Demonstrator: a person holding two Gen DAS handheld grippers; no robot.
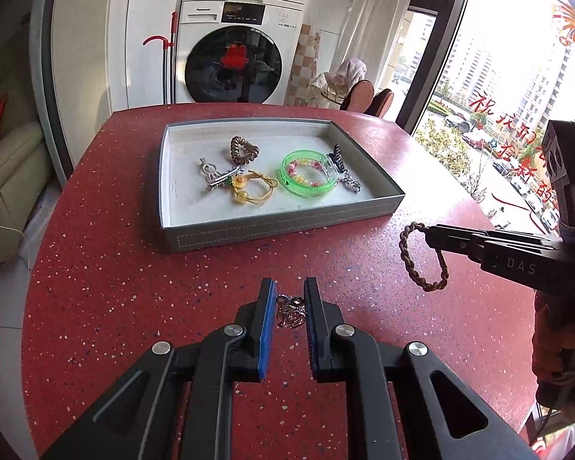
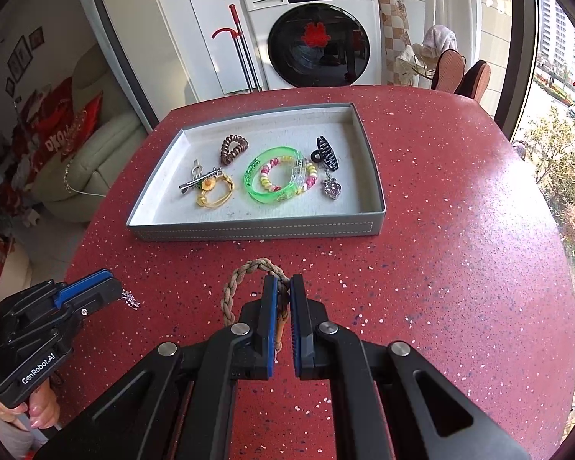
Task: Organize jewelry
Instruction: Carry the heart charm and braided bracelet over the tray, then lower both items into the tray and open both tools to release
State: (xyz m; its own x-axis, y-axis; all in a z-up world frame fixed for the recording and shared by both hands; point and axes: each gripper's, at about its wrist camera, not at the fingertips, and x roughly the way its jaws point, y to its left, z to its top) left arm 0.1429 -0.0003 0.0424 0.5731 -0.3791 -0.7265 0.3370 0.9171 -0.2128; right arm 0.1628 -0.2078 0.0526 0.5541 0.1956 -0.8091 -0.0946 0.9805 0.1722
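A grey tray (image 1: 249,226) (image 2: 257,230) stands on the red speckled table. It holds a brown spiral hair tie (image 1: 244,149), a silver clip (image 1: 214,176), a yellow flower hair tie (image 1: 249,189), a green bangle (image 1: 306,176) with a beaded bracelet inside, a black claw clip (image 2: 327,153) and a silver heart charm (image 2: 331,188). My left gripper (image 1: 290,299) (image 2: 111,287) is shut on a small silver trinket (image 1: 289,310) (image 2: 131,299) just above the table. My right gripper (image 2: 283,287) (image 1: 427,232) is shut on a braided brown bracelet (image 2: 241,280) (image 1: 421,264), held in front of the tray.
The table's (image 1: 134,268) far edge lies just behind the tray. A washing machine (image 1: 234,50), a red-handled mop (image 1: 168,57) and chairs (image 1: 368,96) stand beyond it. A window (image 1: 517,96) is on the right and a cream sofa (image 2: 92,161) on the left.
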